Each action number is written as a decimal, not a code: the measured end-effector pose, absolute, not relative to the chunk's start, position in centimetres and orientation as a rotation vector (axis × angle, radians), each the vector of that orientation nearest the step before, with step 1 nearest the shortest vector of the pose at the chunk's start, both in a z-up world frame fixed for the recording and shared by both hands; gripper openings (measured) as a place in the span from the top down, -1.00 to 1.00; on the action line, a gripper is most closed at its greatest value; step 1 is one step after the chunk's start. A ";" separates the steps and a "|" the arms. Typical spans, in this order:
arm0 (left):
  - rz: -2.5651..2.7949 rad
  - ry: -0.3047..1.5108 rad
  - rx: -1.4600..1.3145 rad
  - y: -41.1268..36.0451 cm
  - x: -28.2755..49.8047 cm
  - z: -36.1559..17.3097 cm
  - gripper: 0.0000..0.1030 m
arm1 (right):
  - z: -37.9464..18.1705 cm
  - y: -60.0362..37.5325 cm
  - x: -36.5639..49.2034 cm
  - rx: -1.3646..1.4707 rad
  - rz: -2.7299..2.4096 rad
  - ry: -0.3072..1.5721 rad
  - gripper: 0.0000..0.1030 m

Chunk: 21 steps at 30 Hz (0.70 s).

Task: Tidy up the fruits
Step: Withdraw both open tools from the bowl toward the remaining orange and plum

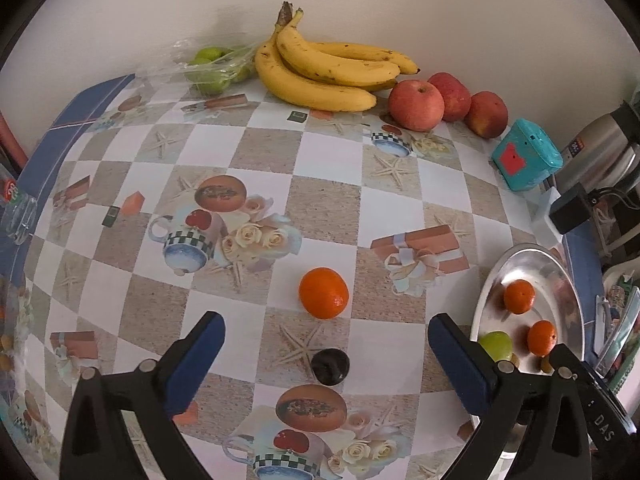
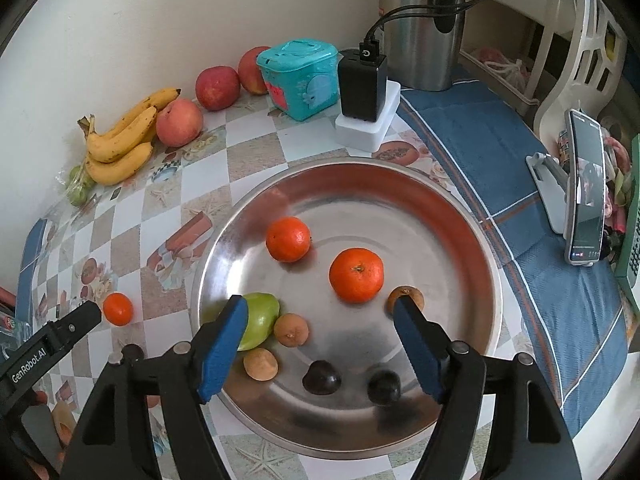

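My left gripper (image 1: 326, 336) is open and empty above the tablecloth. A tangerine (image 1: 323, 293) lies just ahead of it and a dark plum (image 1: 330, 366) lies between its fingers. My right gripper (image 2: 320, 316) is open and empty over the steel plate (image 2: 472, 240). The plate holds two tangerines (image 2: 288, 239) (image 2: 356, 275), a green fruit (image 2: 260, 320), small brown fruits (image 2: 291, 330) and two dark plums (image 2: 321, 378). The plate also shows in the left wrist view (image 1: 532, 260).
Bananas (image 1: 320, 72), three red apples (image 1: 416, 105) and bagged green fruits (image 1: 212, 68) lie along the back wall. A teal box (image 2: 298, 78), a black charger (image 2: 362, 84), a steel kettle (image 2: 424, 24) and a phone on a stand (image 2: 586, 188) stand to the right.
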<state>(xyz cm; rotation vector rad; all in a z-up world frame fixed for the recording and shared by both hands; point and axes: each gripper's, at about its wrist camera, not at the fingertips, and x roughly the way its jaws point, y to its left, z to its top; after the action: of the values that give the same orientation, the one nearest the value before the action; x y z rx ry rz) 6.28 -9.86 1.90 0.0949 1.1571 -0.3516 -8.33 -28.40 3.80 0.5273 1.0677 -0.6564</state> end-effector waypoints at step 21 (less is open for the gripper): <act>-0.325 1.078 0.263 -10.4 5.6 2.6 -1.00 | 4.1 -27.9 -7.9 0.482 -0.661 1.047 -0.84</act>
<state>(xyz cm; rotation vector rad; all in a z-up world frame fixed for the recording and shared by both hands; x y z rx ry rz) 5.60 -10.44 2.59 0.2629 1.0775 -0.3248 -7.93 -27.87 4.13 0.4816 1.0468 -0.6607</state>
